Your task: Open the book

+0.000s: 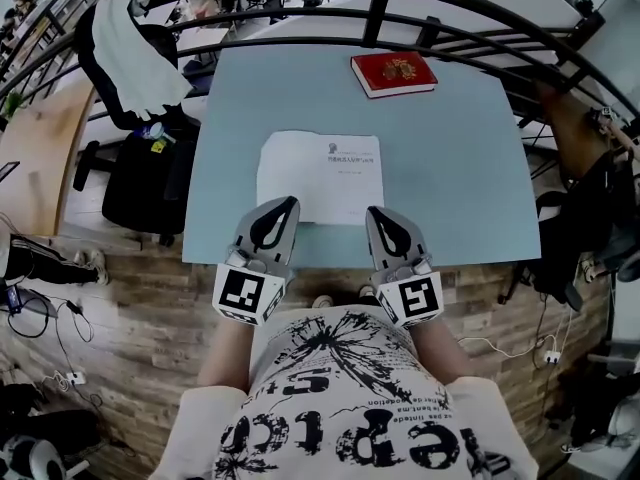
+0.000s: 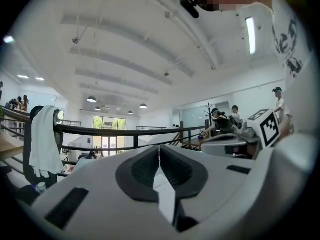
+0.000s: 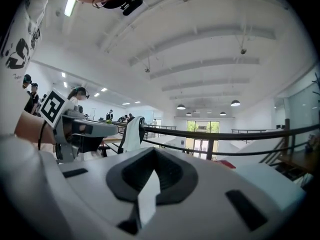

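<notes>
While both point level above the near side of the table (image 1: pixel 455 193), the left gripper (image 1: pixel 287 206) and the right gripper (image 1: pixel 373 213) each have their smooth grey, tapering jaws pressed together on nothing, the dark hollowed pads meeting in a thin seam. Cubes with black-and-white square markers sit at their rear and cover the hands. The tips show over the near edge of a flat white sheet of paper (image 1: pixel 320 173), whose print is too small to read. The book (image 1: pixel 394 73), red with a gold pattern, lies closed near the far right corner of the matte pale-blue top, well apart from both grippers. A dark curved railing (image 1: pixel 378 13) runs behind.
</notes>
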The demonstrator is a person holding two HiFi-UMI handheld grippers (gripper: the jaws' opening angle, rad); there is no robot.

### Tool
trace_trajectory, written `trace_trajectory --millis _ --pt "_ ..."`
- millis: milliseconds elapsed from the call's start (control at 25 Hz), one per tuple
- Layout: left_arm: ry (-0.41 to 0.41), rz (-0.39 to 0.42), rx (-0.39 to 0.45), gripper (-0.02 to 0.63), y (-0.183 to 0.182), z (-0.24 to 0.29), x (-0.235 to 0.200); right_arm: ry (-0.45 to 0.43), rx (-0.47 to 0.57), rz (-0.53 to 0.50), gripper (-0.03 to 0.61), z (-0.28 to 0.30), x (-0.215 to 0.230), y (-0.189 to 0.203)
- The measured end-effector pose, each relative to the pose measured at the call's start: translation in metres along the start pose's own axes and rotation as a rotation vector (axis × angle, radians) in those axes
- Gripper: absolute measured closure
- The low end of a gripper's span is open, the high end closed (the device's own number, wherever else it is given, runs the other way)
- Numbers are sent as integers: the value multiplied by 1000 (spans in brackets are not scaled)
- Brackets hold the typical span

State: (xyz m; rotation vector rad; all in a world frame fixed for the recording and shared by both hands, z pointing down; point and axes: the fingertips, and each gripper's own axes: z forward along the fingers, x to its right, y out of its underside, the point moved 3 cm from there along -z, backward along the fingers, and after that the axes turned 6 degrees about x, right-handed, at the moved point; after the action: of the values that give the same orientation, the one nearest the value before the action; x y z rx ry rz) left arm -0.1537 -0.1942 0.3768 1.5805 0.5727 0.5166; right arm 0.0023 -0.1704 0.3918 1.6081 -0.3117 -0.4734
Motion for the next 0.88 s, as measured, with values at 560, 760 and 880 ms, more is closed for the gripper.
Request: trace_trajectory --millis 560,760,880 --pt "39 10 -21 592 7 5 11 70 -35 32 569 -6 20 10" --pt "32 10 -25 592 8 7 13 80 -48 32 569 -9 26 14" --pt "33 12 -24 594 7 9 16 76 -52 21 569 -12 27 13"
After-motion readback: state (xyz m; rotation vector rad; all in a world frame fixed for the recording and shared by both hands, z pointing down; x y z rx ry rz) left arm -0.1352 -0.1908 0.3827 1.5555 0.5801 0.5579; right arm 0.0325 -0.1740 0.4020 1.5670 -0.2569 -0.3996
